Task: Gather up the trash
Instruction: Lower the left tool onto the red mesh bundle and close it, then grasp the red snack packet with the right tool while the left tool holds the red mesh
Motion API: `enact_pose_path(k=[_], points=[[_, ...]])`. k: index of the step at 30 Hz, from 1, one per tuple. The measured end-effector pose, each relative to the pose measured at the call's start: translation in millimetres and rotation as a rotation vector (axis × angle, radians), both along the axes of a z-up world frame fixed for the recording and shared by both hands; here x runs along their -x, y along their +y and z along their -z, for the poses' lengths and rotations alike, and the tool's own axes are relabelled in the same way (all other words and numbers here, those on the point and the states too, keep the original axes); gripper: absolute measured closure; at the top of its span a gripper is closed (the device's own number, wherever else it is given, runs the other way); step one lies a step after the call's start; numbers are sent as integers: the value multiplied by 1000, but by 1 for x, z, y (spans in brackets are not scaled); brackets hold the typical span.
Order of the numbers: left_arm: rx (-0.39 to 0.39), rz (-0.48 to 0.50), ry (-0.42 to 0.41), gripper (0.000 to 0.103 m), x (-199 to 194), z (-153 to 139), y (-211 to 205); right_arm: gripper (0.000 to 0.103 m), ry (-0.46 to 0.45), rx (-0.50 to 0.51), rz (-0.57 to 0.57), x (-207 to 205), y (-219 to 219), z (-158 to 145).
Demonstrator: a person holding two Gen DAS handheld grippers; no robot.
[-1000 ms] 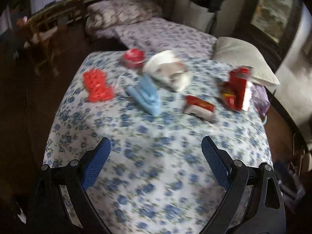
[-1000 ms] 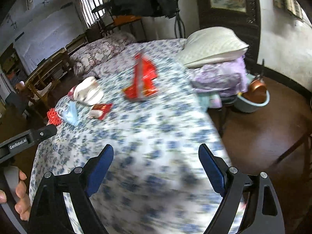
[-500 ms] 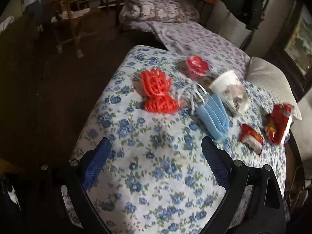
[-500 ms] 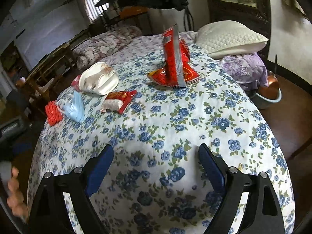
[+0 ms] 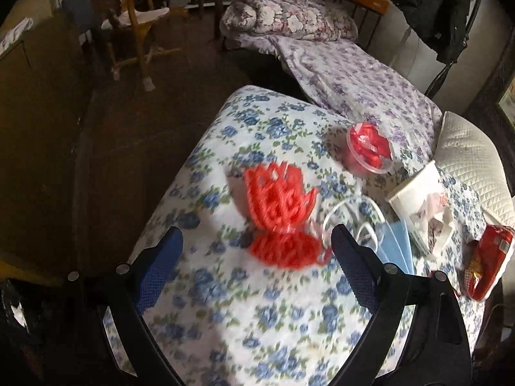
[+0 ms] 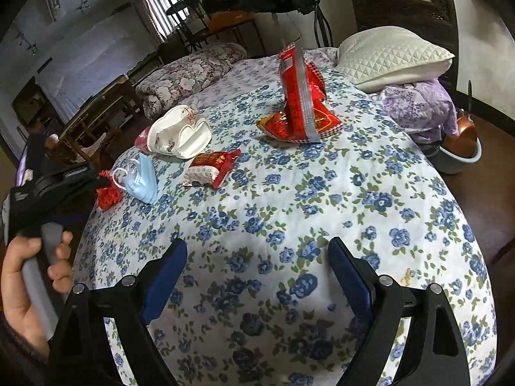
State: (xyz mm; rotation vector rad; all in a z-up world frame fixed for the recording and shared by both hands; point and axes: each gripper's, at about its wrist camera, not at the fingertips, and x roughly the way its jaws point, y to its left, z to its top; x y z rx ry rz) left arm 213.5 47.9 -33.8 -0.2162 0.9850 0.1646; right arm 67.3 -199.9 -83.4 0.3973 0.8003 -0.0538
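Trash lies on a blue-flowered tablecloth [image 5: 273, 337]. A red foam net [image 5: 280, 215] lies just ahead of my open, empty left gripper [image 5: 257, 257]. Beside it are a blue face mask [image 5: 396, 244], a white paper container [image 5: 421, 206], a clear cup of red wrappers [image 5: 370, 151] and a red snack bag [image 5: 486, 263]. My right gripper [image 6: 257, 263] is open and empty over the near cloth [image 6: 322, 199]. Its view shows a small red packet [image 6: 212, 167], a large red bag [image 6: 299, 106], the white container [image 6: 180, 132], the mask [image 6: 143, 177] and the net [image 6: 107, 193].
A white pillow [image 6: 392, 54] and purple bedding [image 6: 421, 106] lie beyond the table's right end. A bucket with a copper pot [image 6: 457, 148] stands on the floor at right. A wooden chair [image 5: 135, 32] and a folded quilt [image 5: 289, 16] are farther back.
My left gripper has swung left and come closer to the red foam net, now between its fingers' line. My right gripper has moved in over the table; the trash has not moved.
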Motion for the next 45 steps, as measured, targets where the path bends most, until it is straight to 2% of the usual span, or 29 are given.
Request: enact_pose_path(k=[2,3,4,7,12,16,18,20,23,26,30,33,36,37,41,45], points=[[1,10,6,15,-7,4,-1,15,3,4,-10,-2,4,-1],[3,20,10,19,-10,8,-2,15,3,3,-15,-2,5,-1],[10,38,16,36,-12,12,-4,15,2,3,-21,-3,6,-2],[-37,68,8,67,-8,13,-6,15,-12,16,-35,-2,12,-9],[-13,77,-13,68,23,-5,3,15,-54,75,-59,3,19,-18],[85,50,-32,68,53,-23,14,15,-62,119,-118,-8,26,-24],[119,36,-43,68,70,-25,12,16,-50,173,-174,-21,34,-27],[107,90,-39,68,78,-22,-6,16,-38,211,-210,-37,39,-28],[119,160,-12,68,73,-16,-23,24,8,291,-270,-63,45,-26],[111,188,-22,68,67,-18,-30,25,38,401,-315,-84,49,-25],[153,207,-1,67,60,-14,-29,25,68,433,-385,-106,50,-21],[110,214,-10,68,60,-15,-32,33,100,429,-442,-119,52,-14],[107,218,-9,67,59,-15,-33,57,116,373,-475,-124,52,-14],[109,218,-6,68,59,-14,-34,72,122,349,-479,-123,53,-15],[93,234,-5,68,60,-14,-41,73,100,365,-493,-105,62,-18],[81,271,-13,68,65,-17,-50,73,71,328,-473,-75,57,-24]])
